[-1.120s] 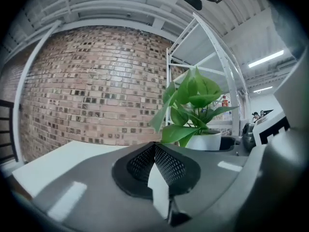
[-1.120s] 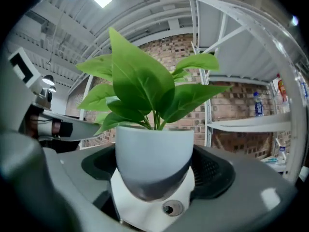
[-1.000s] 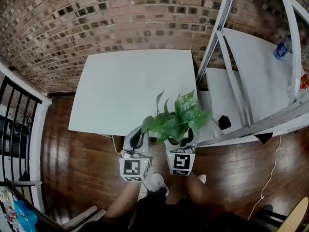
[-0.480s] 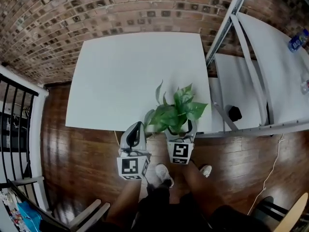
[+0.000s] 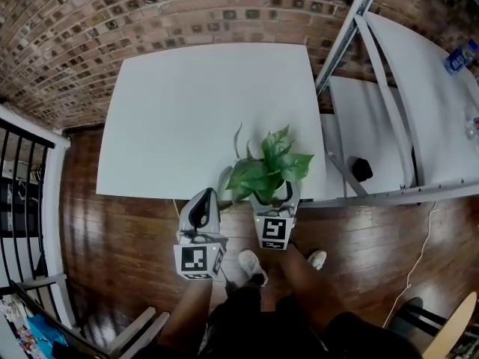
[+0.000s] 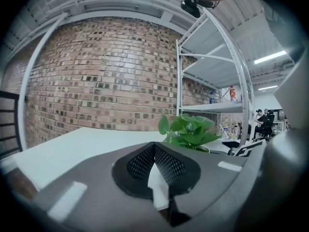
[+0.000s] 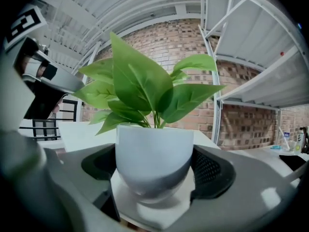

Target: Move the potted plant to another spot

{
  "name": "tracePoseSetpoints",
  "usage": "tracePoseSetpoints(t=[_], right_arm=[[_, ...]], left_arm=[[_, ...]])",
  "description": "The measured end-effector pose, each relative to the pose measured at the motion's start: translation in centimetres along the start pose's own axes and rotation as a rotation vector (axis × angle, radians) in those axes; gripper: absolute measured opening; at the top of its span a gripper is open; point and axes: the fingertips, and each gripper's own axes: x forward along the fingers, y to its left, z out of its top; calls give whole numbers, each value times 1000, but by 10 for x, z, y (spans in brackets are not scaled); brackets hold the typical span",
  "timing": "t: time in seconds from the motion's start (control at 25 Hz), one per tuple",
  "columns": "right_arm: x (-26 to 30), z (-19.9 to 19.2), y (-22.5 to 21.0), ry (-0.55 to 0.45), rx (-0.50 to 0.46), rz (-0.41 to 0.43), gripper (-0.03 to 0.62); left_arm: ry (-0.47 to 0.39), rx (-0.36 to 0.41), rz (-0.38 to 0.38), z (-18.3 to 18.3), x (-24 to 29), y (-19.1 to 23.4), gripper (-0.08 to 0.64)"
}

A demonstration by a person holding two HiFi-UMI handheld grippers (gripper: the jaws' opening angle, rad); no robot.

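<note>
The potted plant stands at the near edge of the white table, toward its right corner, close to the metal shelf rack. It is a small white pot with broad green leaves. The right gripper has the pot between its two jaws. The jaws are spread wide and their dark pads lie against both sides of the pot, so the pot is gripped. In the right gripper view the white table top shows directly under the pot with a shadow on it, and the base seems to rest there, but I cannot tell this for sure.

The left gripper is just beside the plant, on its left, at the table edge. Its jaws are brought together to a point and there is nothing between them. It does not touch the pot.

Behind the table is a brick wall. The person stands on a dark wooden floor, and a black railing is at the left.
</note>
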Motion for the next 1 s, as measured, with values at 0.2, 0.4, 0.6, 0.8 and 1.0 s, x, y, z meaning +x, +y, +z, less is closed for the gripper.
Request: tracePoseSetpoints(t=[0.2, 0.4, 0.6, 0.8, 1.0], right_arm=[[2, -5, 3, 29, -56, 2, 463], [6, -13, 2, 91, -67, 2, 472], [-5, -19, -10, 147, -65, -13, 521], [-44, -5, -13, 143, -47, 10, 522], [-89, 6, 10, 156, -36, 119, 522]], left_arm=[[-3, -6, 4, -4, -2, -4, 17], [-1, -13, 0, -6, -4, -10, 17], [-3, -18, -1, 0, -7, -14, 17], [-1, -9, -1, 4, -11, -22, 17], [-7, -7, 30, 14, -24, -27, 17]])
